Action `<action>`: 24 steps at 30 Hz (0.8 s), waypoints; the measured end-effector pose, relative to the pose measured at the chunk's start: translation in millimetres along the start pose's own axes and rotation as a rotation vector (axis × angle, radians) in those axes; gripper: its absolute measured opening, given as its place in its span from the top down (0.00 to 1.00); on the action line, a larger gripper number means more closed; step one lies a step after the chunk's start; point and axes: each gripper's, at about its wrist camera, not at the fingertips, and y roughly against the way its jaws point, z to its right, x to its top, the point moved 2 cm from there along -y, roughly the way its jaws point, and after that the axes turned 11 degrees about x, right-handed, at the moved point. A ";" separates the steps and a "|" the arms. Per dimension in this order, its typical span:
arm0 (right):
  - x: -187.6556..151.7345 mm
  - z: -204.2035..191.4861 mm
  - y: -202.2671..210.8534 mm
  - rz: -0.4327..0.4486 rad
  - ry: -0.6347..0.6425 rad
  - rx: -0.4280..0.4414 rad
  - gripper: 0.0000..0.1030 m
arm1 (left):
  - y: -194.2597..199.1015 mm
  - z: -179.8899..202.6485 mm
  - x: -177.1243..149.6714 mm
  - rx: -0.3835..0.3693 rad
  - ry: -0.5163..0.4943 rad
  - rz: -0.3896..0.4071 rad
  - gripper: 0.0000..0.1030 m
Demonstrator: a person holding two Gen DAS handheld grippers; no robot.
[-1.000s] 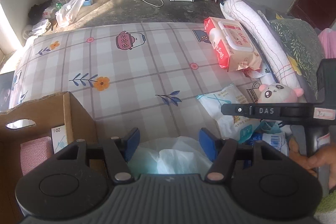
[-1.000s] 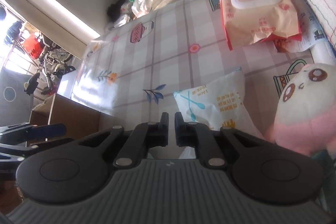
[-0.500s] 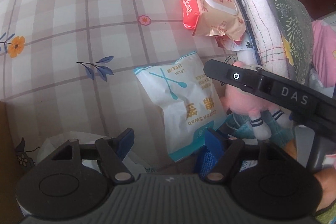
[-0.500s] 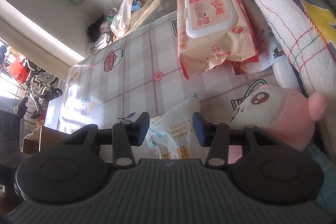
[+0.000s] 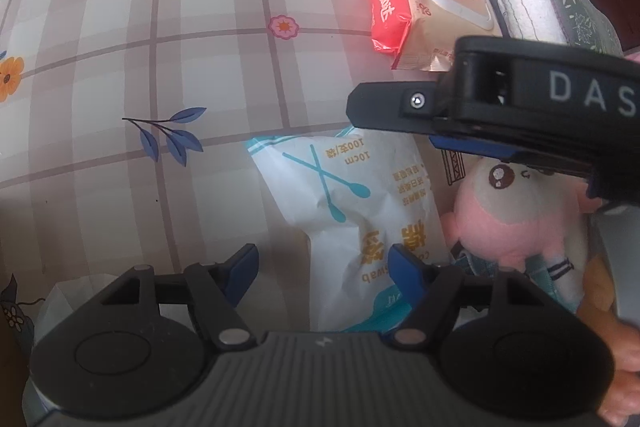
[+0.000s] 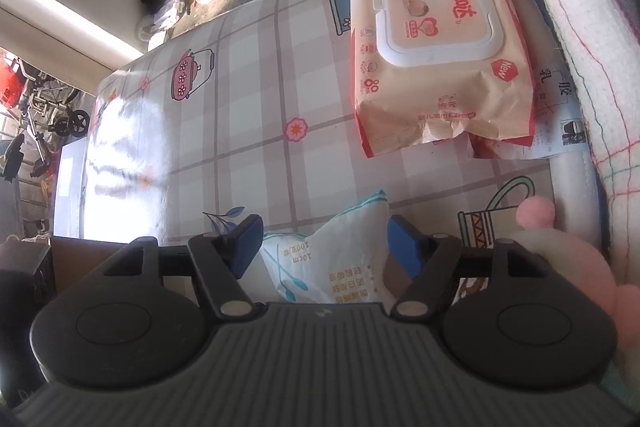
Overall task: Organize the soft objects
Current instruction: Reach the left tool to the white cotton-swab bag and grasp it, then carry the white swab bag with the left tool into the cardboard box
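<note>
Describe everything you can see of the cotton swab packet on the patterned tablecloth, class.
The cotton swab packet is a soft, crinkled white plastic pouch with teal edging, a crossed-swab drawing and yellow print. It lies flat on the checked tablecloth, sealed as far as can be seen, beside the pink plush toy. The left gripper hangs open over its near end, and the right gripper, its jaws opening, frames its far corner. Neither gripper's pads press on it.

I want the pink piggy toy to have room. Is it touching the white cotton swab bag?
Cannot tell. In the left wrist view the pink plush toy sits right beside the cotton swab bag, but a shadowed strip between them hides whether they meet.
</note>
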 end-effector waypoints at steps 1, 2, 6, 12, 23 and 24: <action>2.5 1.4 -5.0 -0.023 -0.012 -0.003 0.33 | 0.1 -0.5 1.1 0.000 0.001 0.003 0.29; 3.7 3.2 -11.4 -0.047 -0.020 -0.013 0.33 | 0.2 -0.8 2.2 -0.001 0.003 0.005 0.29; 1.1 4.0 -24.0 -0.072 -0.009 -0.030 0.33 | 0.1 -1.2 7.3 -0.012 0.006 0.024 0.30; -11.0 13.8 -19.3 -0.005 -0.029 -0.008 0.55 | 3.6 1.2 12.4 -0.045 0.015 0.070 0.52; -32.2 15.5 24.3 0.113 -0.048 0.040 0.76 | 38.2 -0.3 -2.5 -0.061 0.013 0.131 0.63; -35.2 11.4 31.8 0.127 -0.044 0.046 0.76 | 43.6 -0.5 -4.6 -0.064 0.013 0.139 0.63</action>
